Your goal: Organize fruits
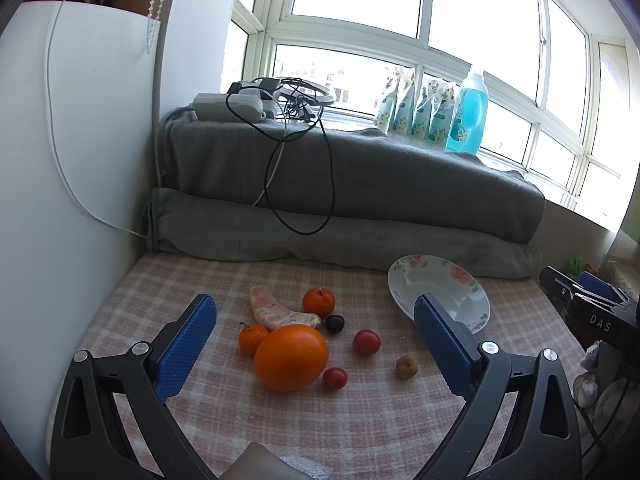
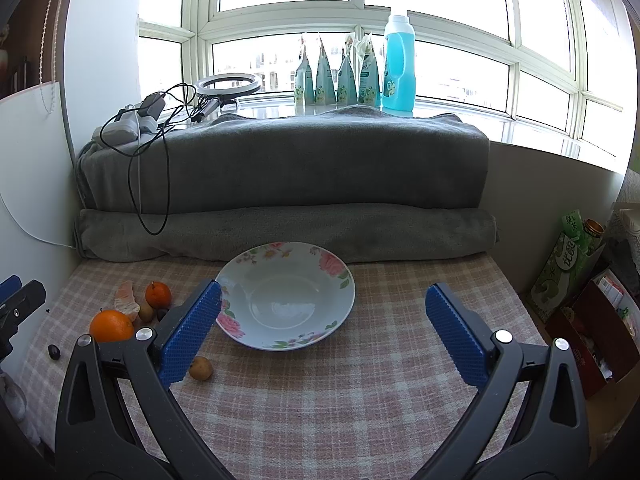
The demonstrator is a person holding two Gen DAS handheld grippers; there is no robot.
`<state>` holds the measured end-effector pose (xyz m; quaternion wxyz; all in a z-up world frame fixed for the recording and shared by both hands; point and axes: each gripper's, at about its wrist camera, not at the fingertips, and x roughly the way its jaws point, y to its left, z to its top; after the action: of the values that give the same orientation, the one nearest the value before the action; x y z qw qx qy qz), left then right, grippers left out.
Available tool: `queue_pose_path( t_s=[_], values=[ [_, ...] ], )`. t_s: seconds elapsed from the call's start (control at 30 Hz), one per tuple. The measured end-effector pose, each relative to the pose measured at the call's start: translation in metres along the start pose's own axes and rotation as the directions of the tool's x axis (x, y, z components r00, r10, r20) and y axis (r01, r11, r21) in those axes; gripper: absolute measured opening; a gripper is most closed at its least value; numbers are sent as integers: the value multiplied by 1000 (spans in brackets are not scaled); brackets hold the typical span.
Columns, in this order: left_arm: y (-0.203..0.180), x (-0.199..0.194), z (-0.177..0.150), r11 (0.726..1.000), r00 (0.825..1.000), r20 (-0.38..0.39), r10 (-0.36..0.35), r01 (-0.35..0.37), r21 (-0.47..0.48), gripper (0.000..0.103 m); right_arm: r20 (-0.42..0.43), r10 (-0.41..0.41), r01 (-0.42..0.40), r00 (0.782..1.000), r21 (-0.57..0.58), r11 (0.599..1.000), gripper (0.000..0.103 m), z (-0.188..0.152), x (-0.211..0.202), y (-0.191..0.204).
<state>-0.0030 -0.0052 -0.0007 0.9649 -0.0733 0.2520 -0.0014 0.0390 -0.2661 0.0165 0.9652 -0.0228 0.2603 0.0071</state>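
While both my tools hang above the checked cloth (image 2: 360,392) on the counter, neither has hold of anything. My left tool (image 1: 316,332) is spread wide, its blue pads well apart, and the fruit lies on the cloth between and beyond them. My right tool (image 2: 324,328) is just as wide open, with the floral plate (image 2: 344,280) seen between its pads.

Taking the plate as my mark: it lies bare on the cloth, close to the rolled grey blanket (image 2: 280,232) behind it. All the fruit sits to the left of it. Nearest is a small brown fruit (image 1: 407,367), alone and a little nearer me than the plate. Farther left are two red cherry tomatoes (image 1: 366,342), then a dark plum (image 1: 335,323). Beyond those sits the large orange (image 1: 291,357), with one small tangerine (image 1: 252,338) touching its left side and another tangerine (image 1: 319,302) farther back. A peeled citrus segment (image 1: 276,314) lies between the two tangerines, right behind the orange.

Behind the blanket, on the windowsill, a blue detergent bottle (image 2: 399,68) stands beside a row of pouches (image 2: 338,76).
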Motion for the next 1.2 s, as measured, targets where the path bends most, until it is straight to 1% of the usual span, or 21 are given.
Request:
queue_pose_path(
  t_s=[0.8, 0.93, 1.0, 1.2],
  values=[
    [3, 2, -3, 1000, 1000, -5, -3, 3, -8, 99, -3, 0, 0, 1000, -1, 1000, 103, 1, 1, 1],
    [8, 5, -6, 1000, 1000, -19, -11, 11, -18, 99, -6, 1, -1, 1000, -1, 1000, 103, 1, 1, 0],
    [9, 6, -8, 1000, 1000, -25, -12, 11, -23, 99, -9, 1, -1, 1000, -7, 1000, 103, -5, 4, 8],
    [20, 13, -13, 999, 998, -57, -4, 2, -42, 99, -39, 46, -47, 998, -21, 999, 103, -7, 13, 16]
  ],
)
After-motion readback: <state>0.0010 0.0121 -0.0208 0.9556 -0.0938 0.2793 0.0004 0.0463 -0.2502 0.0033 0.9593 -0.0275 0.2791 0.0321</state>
